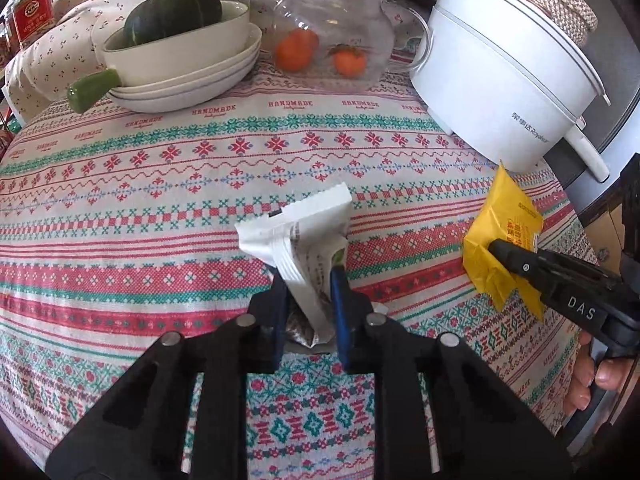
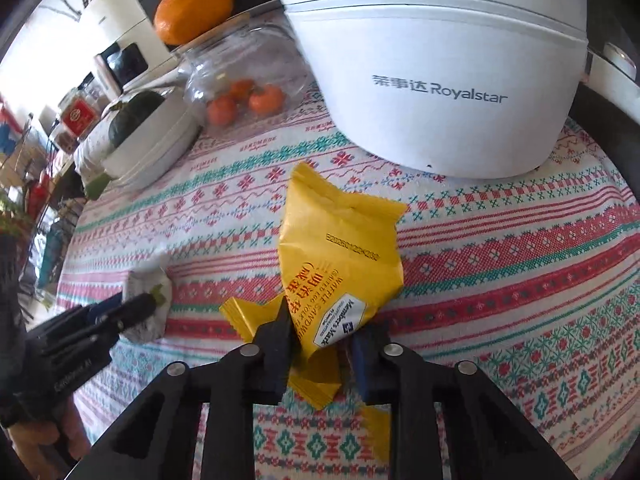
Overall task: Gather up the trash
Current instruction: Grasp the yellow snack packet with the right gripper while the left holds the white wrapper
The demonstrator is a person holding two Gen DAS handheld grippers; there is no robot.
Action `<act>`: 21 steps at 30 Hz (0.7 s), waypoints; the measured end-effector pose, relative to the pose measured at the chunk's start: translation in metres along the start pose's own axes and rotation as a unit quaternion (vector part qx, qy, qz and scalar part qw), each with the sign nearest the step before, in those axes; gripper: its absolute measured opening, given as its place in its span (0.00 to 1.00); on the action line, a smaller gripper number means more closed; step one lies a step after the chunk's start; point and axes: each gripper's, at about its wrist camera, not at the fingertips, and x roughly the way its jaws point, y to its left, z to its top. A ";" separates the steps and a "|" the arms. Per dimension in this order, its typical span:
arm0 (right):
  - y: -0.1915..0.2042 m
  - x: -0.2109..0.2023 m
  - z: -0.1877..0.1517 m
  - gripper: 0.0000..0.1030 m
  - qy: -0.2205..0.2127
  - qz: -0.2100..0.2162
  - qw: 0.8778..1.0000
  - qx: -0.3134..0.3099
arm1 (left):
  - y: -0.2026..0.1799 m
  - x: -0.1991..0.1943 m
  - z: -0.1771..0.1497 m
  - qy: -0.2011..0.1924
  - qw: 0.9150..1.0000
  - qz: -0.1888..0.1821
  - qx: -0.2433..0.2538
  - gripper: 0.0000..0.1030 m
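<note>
Nearest me, my left gripper (image 1: 308,280) is clamped on the white wrapper (image 1: 298,240), lifted over the desk (image 1: 120,208) middle; my right gripper (image 2: 324,332) pinches the yellow wrapper (image 2: 340,248) toward the right edge, before the white cooker (image 2: 440,60). Both look featherlight, crinkly, slippery film, so I'd grip at bunched folds
</note>
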 end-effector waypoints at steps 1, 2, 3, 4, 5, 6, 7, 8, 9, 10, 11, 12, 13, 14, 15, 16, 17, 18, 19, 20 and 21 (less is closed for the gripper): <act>0.002 -0.005 -0.003 0.12 0.001 -0.001 1.000 -0.004 | -0.004 -0.006 -0.002 0.001 1.000 0.003 0.004 0.19; 0.003 -0.010 -0.006 0.11 0.004 -0.003 1.000 -0.007 | -0.008 -0.013 -0.005 0.001 1.000 0.005 0.008 0.18; 0.002 -0.014 -0.009 0.11 0.007 -0.007 1.000 -0.010 | -0.010 -0.017 -0.009 0.001 1.000 0.005 0.009 0.18; 0.003 -0.020 -0.013 0.11 0.009 -0.012 1.000 -0.014 | -0.012 -0.022 -0.011 0.002 1.000 0.004 0.009 0.18; 0.003 -0.027 -0.018 0.10 0.009 -0.015 1.000 -0.017 | -0.015 -0.028 -0.014 0.001 1.000 0.003 0.010 0.18; 0.002 -0.034 -0.021 0.10 0.008 -0.016 1.000 -0.019 | -0.018 -0.036 -0.019 -0.001 1.000 0.001 0.010 0.18; 0.001 -0.044 -0.025 0.10 0.005 -0.017 1.000 -0.020 | -0.021 -0.043 -0.022 -0.002 1.000 -0.001 0.010 0.18; -0.001 -0.051 -0.028 0.10 0.003 -0.017 1.000 -0.019 | -0.025 -0.053 -0.026 -0.004 1.000 -0.003 0.010 0.18; -0.002 -0.059 -0.031 0.10 0.001 -0.015 1.000 -0.018 | -0.028 -0.060 -0.029 -0.007 1.000 -0.005 0.010 0.18; -0.003 -0.070 -0.035 0.10 -0.002 -0.013 1.000 -0.017 | -0.032 -0.069 -0.034 -0.009 1.000 -0.008 0.010 0.18; -0.004 -0.078 -0.038 0.10 -0.005 -0.013 1.000 -0.017 | -0.035 -0.077 -0.039 -0.012 1.000 -0.012 0.010 0.18; -0.004 -0.088 -0.043 0.10 -0.007 -0.011 1.000 -0.018 | -0.039 -0.084 -0.042 -0.013 1.000 -0.015 0.009 0.18; -0.005 -0.098 -0.047 0.10 -0.010 -0.011 1.000 -0.020 | -0.045 -0.090 -0.045 -0.015 1.000 -0.019 0.009 0.18; -0.006 -0.107 -0.052 0.10 -0.012 -0.010 1.000 -0.021 | -0.049 -0.097 -0.050 -0.016 1.000 -0.023 0.010 0.18; -0.006 -0.117 -0.057 0.10 -0.015 -0.009 1.000 -0.021 | -0.055 -0.104 -0.055 -0.017 0.999 -0.026 0.012 0.18; -0.006 -0.125 -0.062 0.10 -0.016 -0.006 1.000 -0.021 | -0.058 -0.110 -0.059 -0.019 0.999 -0.029 0.015 0.18; -0.008 -0.136 -0.069 0.10 -0.017 -0.003 1.000 -0.019 | -0.064 -0.119 -0.067 -0.021 0.999 -0.035 0.017 0.18; -0.010 -0.144 -0.076 0.10 -0.018 -0.002 1.000 -0.019 | -0.069 -0.125 -0.073 -0.023 0.999 -0.039 0.018 0.18; -0.011 -0.153 -0.083 0.10 -0.018 -0.003 1.000 -0.021 | -0.074 -0.130 -0.078 -0.024 0.999 -0.042 0.020 0.18; -0.013 -0.161 -0.090 0.10 -0.019 -0.003 1.000 -0.022 | -0.080 -0.133 -0.083 -0.025 0.998 -0.048 0.022 0.18; -0.015 -0.169 -0.097 0.10 -0.019 -0.002 1.000 -0.023 | -0.086 -0.138 -0.089 -0.026 0.998 -0.054 0.024 0.18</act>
